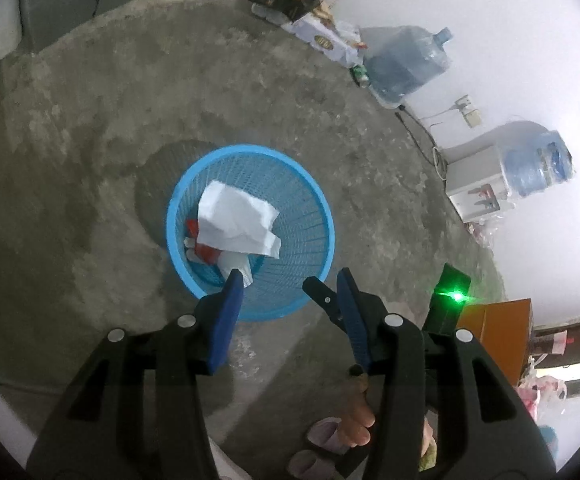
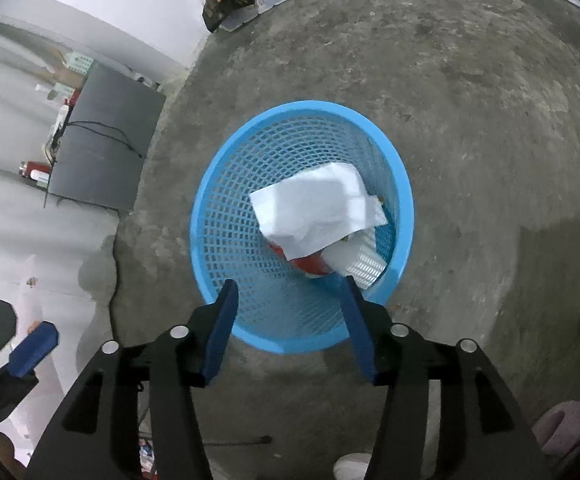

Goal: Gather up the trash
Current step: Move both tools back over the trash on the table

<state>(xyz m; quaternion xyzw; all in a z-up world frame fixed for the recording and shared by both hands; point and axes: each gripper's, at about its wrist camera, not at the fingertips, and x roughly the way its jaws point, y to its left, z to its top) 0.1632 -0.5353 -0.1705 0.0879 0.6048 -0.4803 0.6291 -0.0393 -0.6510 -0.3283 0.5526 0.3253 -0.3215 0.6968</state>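
On the bare concrete floor (image 2: 470, 120) stands a round blue mesh wastebasket (image 2: 225, 208), upright, with both hand-held grippers poised above its near rim. In the right wrist view, a dark flat panel (image 2: 105, 140) with a black cable across it lies at far left, against the pale wall side. Next comes the left hand-held gripper (image 1: 287, 280), its blue-padded fingers (image 1: 225, 316) standing apart with nothing between them. In the left wrist view its tips hang over the near edge of the wastebasket (image 1: 322, 208). Inside the basket a crumpled white sheet of paper (image 2: 318, 208) lies on top, covering most of a red and white wrapper (image 2: 310, 264), and a ribbed white plastic cup (image 2: 360, 260) lies against the basket's right wall. The right hand-held gripper (image 2: 290, 284) points down into the same basket, jaws likewise apart and empty, pads clear of the trash. Right of the basket the floor is bare. In the left wrist view, along the far wall to the right, sit a heap of bags and cartons (image 1: 302, 8), a large blue water jug (image 1: 406, 60), and a white water dispenser (image 1: 482, 184) with another blue jug beside it. A toes-out foot in a pink slipper (image 1: 330, 436) shows at the bottom edge.
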